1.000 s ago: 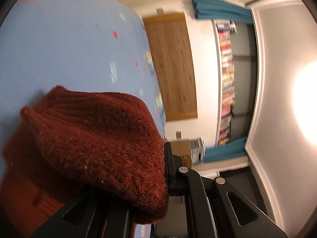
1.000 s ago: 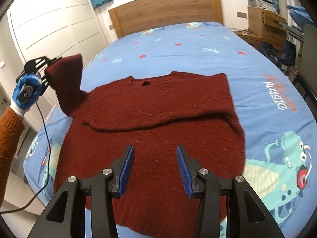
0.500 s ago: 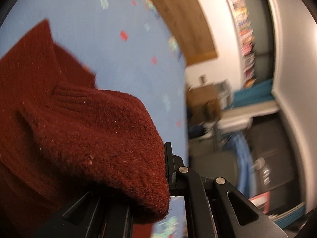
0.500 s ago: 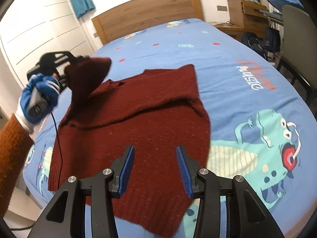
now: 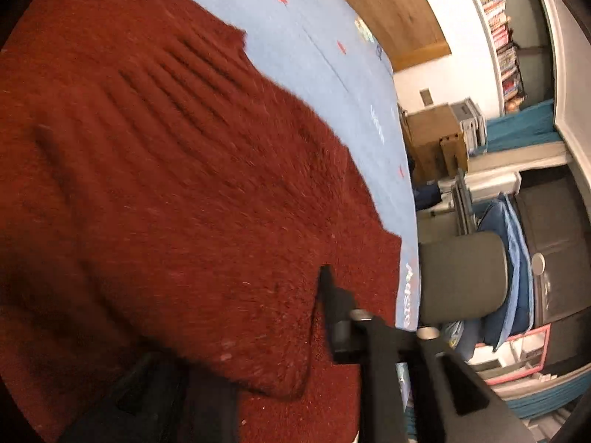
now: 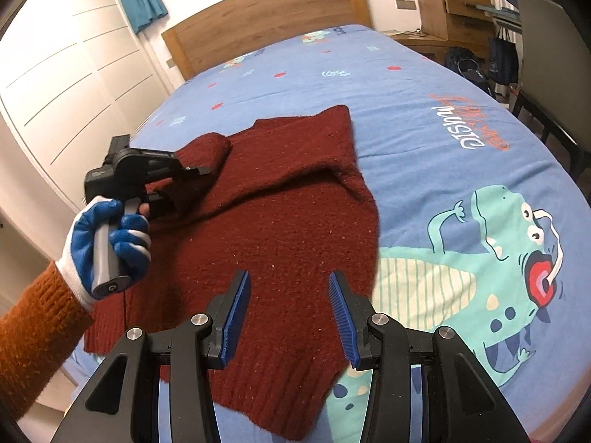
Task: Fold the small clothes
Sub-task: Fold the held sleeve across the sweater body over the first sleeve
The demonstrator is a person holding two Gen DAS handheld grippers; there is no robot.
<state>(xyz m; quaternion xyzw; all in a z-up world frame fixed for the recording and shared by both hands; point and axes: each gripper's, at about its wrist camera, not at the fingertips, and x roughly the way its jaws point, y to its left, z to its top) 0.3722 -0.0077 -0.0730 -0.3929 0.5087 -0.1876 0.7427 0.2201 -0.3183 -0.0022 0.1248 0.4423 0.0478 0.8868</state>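
Note:
A dark red knit sweater [image 6: 288,229] lies on the blue bed cover [image 6: 424,118], its right sleeve folded across the chest. My left gripper [image 6: 199,173] is shut on the sweater's left sleeve cuff [image 6: 210,147] and holds it just above the sweater's left shoulder. In the left wrist view the sleeve [image 5: 207,229] drapes over the gripper [image 5: 280,336] and hides the left finger. My right gripper [image 6: 290,317] is open and empty, low over the sweater's hem.
A wooden headboard [image 6: 266,18] is at the far end of the bed. White wardrobe doors [image 6: 66,85] stand to the left. A chair [image 6: 550,70] and a wooden cabinet [image 6: 454,11] stand to the right of the bed.
My left gripper has carried the sleeve from the bed's left side in over the sweater and lowered it. My right gripper stays open and has held roughly in place over the hem.

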